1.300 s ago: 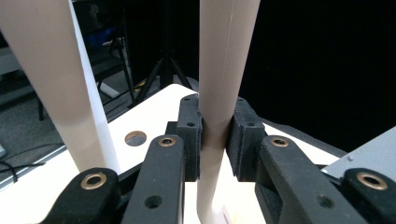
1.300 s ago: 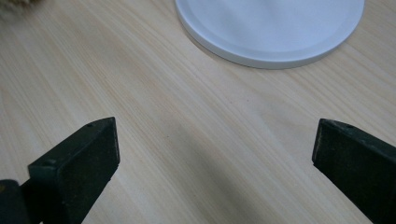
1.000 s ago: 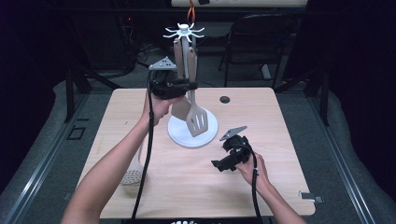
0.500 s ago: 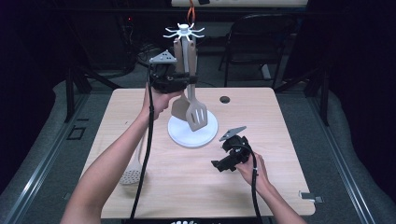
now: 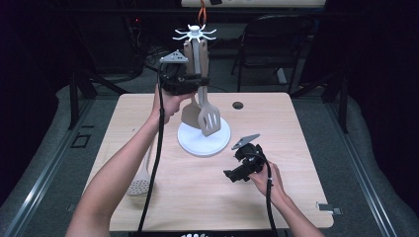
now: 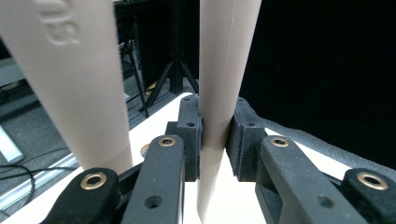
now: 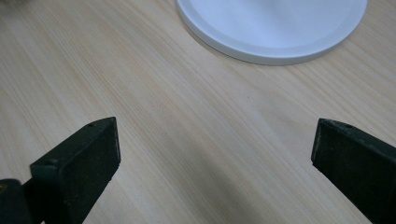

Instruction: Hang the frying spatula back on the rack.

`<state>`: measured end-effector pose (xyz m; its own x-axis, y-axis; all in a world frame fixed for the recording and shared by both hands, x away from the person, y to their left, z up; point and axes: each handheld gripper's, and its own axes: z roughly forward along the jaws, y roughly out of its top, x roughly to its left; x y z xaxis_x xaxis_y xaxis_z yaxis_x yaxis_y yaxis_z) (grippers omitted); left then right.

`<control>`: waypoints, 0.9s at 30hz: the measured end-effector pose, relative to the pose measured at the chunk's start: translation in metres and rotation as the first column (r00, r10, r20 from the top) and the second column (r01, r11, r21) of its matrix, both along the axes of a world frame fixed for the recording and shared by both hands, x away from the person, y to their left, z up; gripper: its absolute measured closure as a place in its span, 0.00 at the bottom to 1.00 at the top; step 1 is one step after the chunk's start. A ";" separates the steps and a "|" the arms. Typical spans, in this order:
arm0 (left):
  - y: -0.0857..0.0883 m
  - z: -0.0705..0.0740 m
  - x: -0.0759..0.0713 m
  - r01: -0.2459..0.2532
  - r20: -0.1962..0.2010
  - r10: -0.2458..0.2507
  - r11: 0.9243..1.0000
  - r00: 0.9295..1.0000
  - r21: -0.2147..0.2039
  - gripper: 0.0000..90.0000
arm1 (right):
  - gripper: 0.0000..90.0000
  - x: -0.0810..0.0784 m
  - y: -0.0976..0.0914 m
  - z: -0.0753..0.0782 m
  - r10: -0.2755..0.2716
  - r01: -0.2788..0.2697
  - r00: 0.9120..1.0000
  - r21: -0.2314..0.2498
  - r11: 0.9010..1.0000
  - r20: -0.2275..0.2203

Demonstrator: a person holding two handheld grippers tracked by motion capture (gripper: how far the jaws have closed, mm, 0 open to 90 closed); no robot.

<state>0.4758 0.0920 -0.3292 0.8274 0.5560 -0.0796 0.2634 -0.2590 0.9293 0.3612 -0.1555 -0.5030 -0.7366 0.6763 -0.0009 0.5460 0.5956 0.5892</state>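
Beige slotted turner hangs over white rack base, mid-table, toward far edge; our left gripper clamps its handle. Lift straight, keep grip steady, seat hook. Right gripper: jaws apart, nothing between, near base rim.

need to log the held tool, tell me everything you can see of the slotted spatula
The slotted spatula looks like beige matte plastic or silicone, with a long flat handle that tapers and a broad blade cut by several slots. It hangs roughly upright, blade down, over the round white base of the utensil stand, its handle top near the white hook ring. The left hand-held gripper is shut on the handle, pads pressing both sides. A second beige utensil hangs right beside it.
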 end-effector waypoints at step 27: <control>0.002 -0.010 0.006 -0.087 -0.005 0.087 0.996 0.996 -0.009 0.85 | 0.03 0.000 0.001 -0.002 0.006 -0.006 1.000 -0.007 1.000 -0.002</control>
